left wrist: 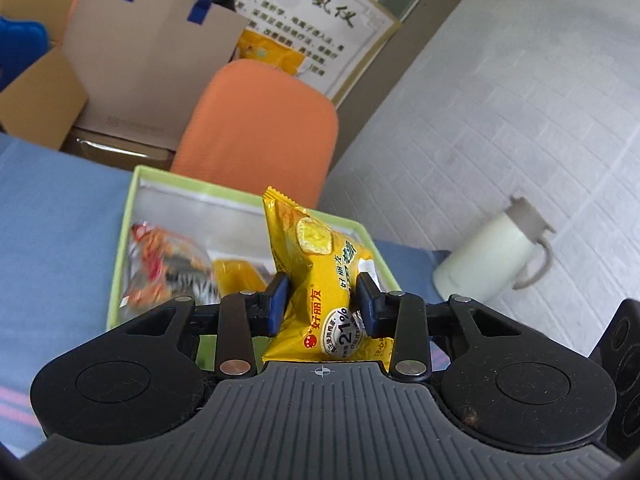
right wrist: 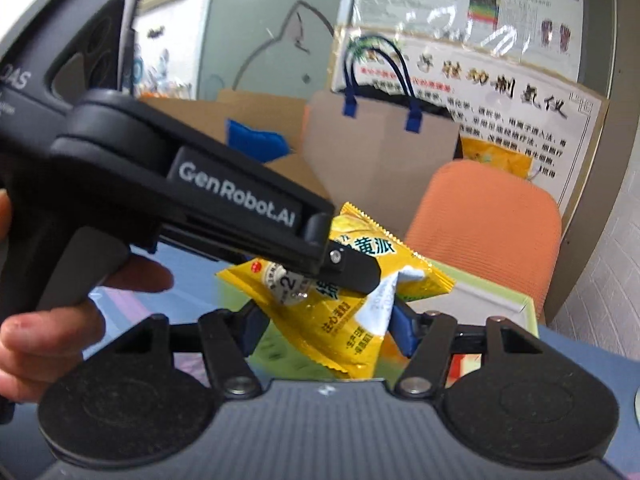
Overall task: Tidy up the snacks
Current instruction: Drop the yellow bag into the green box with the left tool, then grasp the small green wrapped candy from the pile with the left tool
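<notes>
A yellow snack packet (left wrist: pixel 320 276) is pinched between the blue pads of my left gripper (left wrist: pixel 323 300), held above the near edge of a green box (left wrist: pixel 120 240). The box holds a red-orange snack bag (left wrist: pixel 160 264) and another yellow packet (left wrist: pixel 236 276). In the right wrist view the same yellow packet (right wrist: pixel 352 320) sits between the fingers of my right gripper (right wrist: pixel 328 332), which stand close to it on both sides. The left gripper (right wrist: pixel 352 272) reaches in from the left and clamps the packet's upper part. The green box (right wrist: pixel 500 300) lies behind.
The box rests on a blue cloth (left wrist: pixel 52 220). An orange chair back (left wrist: pixel 260 128) stands behind it. A brown paper bag (left wrist: pixel 152 60) with blue handles and cardboard boxes stand further back. A pale thermos jug (left wrist: pixel 488 260) lies to the right. A hand (right wrist: pixel 60 320) holds the left gripper.
</notes>
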